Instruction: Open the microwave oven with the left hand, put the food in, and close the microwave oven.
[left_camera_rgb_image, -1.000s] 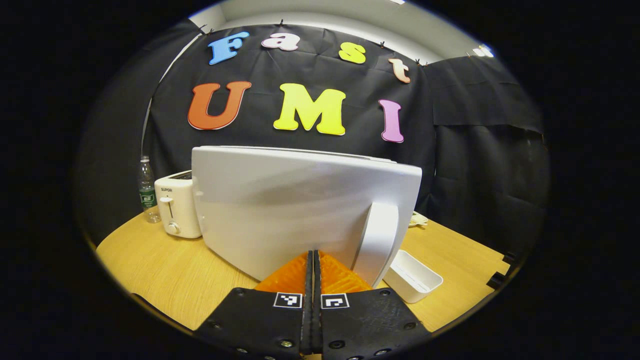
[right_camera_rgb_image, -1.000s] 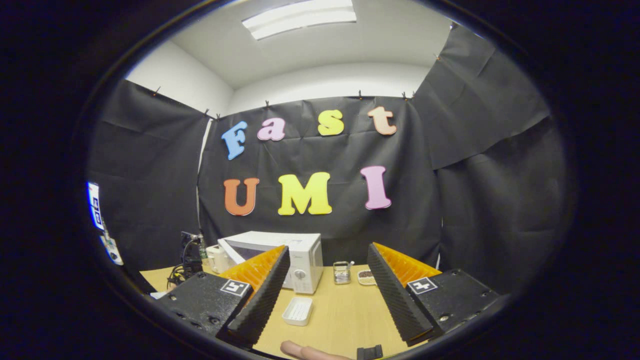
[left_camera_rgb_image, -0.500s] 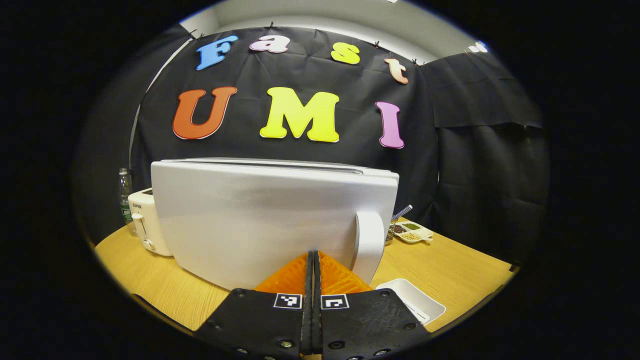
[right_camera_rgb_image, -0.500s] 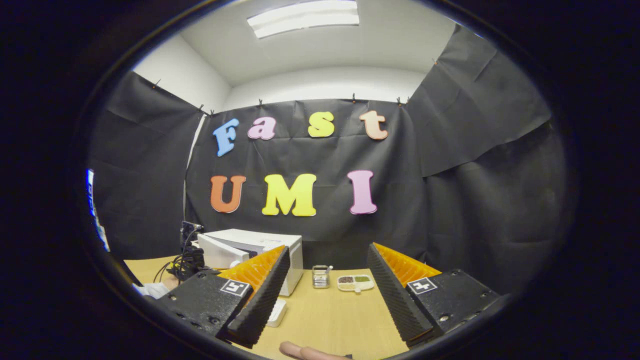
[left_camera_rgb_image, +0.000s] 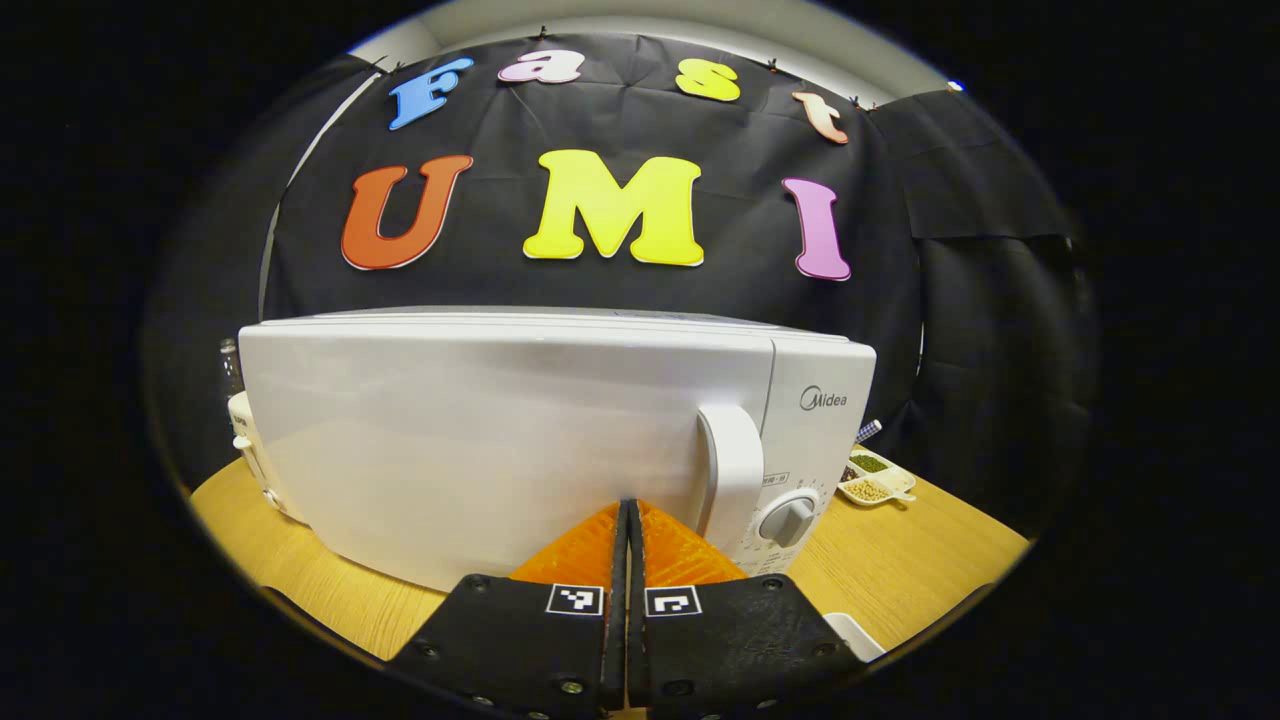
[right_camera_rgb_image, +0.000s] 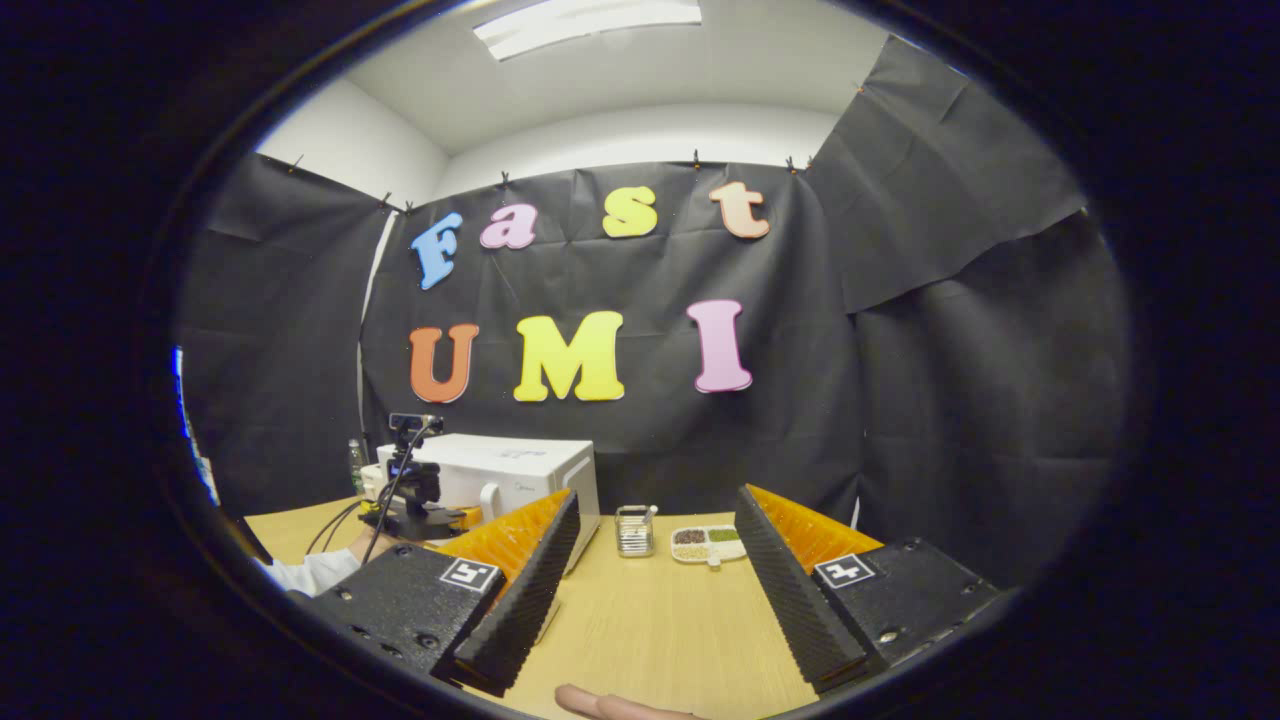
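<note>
Left gripper view shows the left claw (left_camera_rgb_image: 627, 520) with its two fingers pressed together, no gap between them and nothing held. Their tips reach the lower edge of the microwave oven door (left_camera_rgb_image: 480, 430), just left of the white vertical handle (left_camera_rgb_image: 735, 470); I cannot tell if they really touch the door. The microwave oven (left_camera_rgb_image: 560, 420) stands directly in front of this claw on the wooden tabletop (left_camera_rgb_image: 920, 540), and its door looks flush with the body. A round knob (left_camera_rgb_image: 788, 520) sits on the control panel, right of the handle. Behind the oven on the right lies a small divided dish with grains (left_camera_rgb_image: 872, 482). A corner of a white tray (left_camera_rgb_image: 855, 635) shows at the bottom right, just beside the claw body.

Right gripper view shows the right claw (right_camera_rgb_image: 655, 545) with fingers wide apart and empty, held above the tabletop (right_camera_rgb_image: 650, 620). The microwave oven (right_camera_rgb_image: 500, 475) is well apart from it, at the far left, with the left claw (right_camera_rgb_image: 415, 500) in front of the oven. Between the right claw's fingers, farther back, stand a small metal holder (right_camera_rgb_image: 634, 530) and the divided dish (right_camera_rgb_image: 708, 541). A fingertip (right_camera_rgb_image: 590, 702) shows at the bottom edge
</note>
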